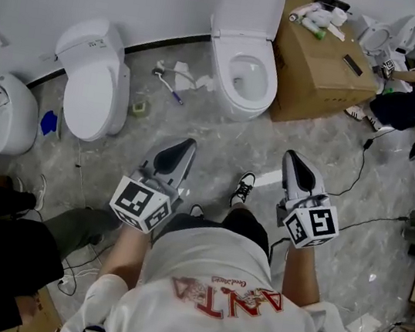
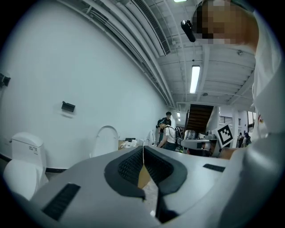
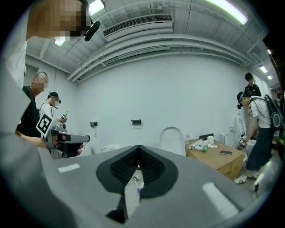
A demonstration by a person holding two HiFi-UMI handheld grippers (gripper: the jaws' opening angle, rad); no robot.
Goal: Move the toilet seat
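Left tongs (image 1: 186,145): closed tip to tip with nothing between them, held low in front of the person, well short of the cardboard box (image 1: 325,66) and to its left.
Right tongs (image 1: 293,157): also closed and empty, well short of the box on its near side.
Toilet seat (image 1: 269,93): on the open toilet (image 1: 236,107) that stands just beside the box's left face. The ring seems to lie flat on the bowl, though it is hard to tell apart from the rim.
Lid (image 1: 248,7): raised against the wall, above the bowl.
Other toilet (image 1: 92,92): lid down, well to the left of the box, so probably not the one meant.
Handling: likely stiff moulded plastic, fairly light, and glossy enough to slip between pads. Hinged at the back, it should swing in an arc, not lift free.
Where to hold: the front edge of the ring, the point farthest from the hinge, with one jaw over and one under. The tongs would have to open first.
Risk: a loose pinch could let it fall and slam.
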